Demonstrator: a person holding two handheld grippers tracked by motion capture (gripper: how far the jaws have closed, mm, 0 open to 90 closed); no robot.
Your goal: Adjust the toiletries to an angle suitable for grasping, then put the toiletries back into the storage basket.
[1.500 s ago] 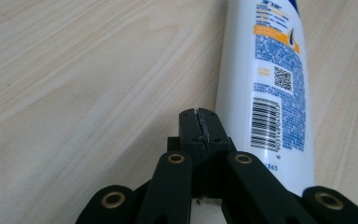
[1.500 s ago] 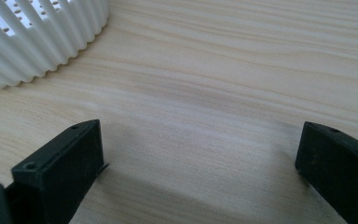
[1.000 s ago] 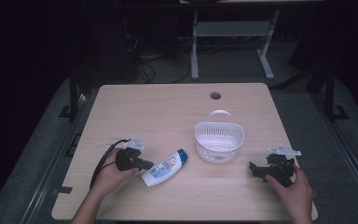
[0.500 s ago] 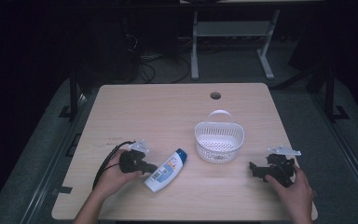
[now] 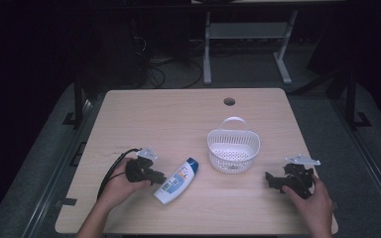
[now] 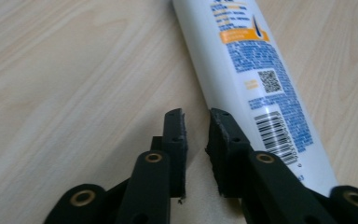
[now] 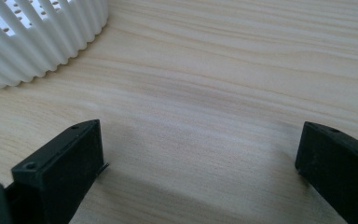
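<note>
Two tongs are on the worktop [image 5: 144,109], so I log each view in turn. High view: the left tongs [image 5: 159,178] sit at the base end of the shampoo bottle [image 5: 176,181], which lies flat on its side near the front edge, blue cap pointing toward the white basket [image 5: 233,151]; the right tongs [image 5: 269,177] rest well apart from the bottle, on the far side of the basket. Left gripper view: the jaws of the left tongs [image 6: 196,126] stand nearly together with a narrow slit between them and nothing in it; one jaw lies against the bottle [image 6: 256,79] flank near the barcode, so the bottle is beside them, not between them. Right gripper view: the right tongs [image 7: 198,158] are spread wide over bare wood, the basket [image 7: 37,42] wall at upper left. My judgement: I am at the approach step, before any grasp. The next move calls for widening the left jaws, shifting sideways to straddle the bottle body, then closing.
</note>
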